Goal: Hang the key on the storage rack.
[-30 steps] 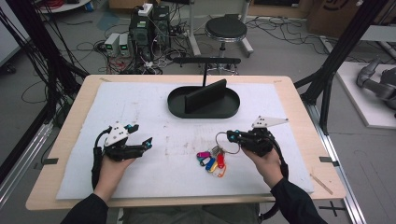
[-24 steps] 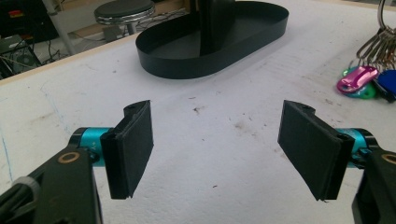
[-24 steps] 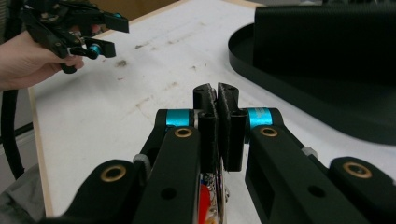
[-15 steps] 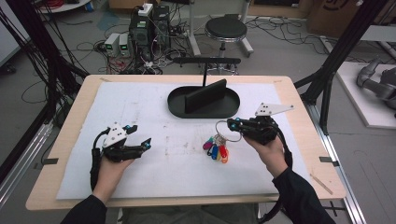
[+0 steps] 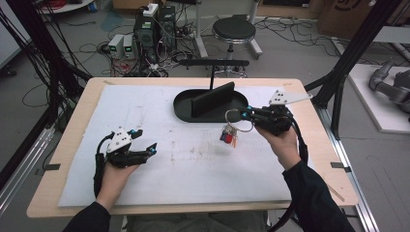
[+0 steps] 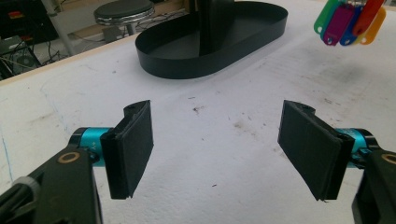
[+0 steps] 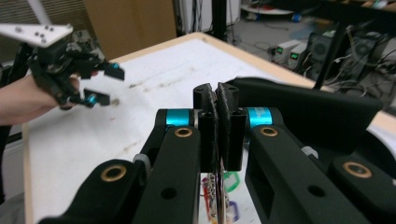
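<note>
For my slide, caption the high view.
Right gripper lifts bunch of coloured key tags beside black oval tray.

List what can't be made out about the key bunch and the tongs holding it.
- Key ring: high view, too small to tell where the right tongs pinch it.
- Key bunch: right tongs view, mostly hidden behind the shut jaws.
- Coloured tags: left tongs view, cut off by the top edge.
- Black tray: its floor behind the upright divider is hidden.

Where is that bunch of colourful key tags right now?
In the high view the key tags hang from the right gripper, lifted off the white mat just in front of the black oval tray, right of the table's middle.
</note>
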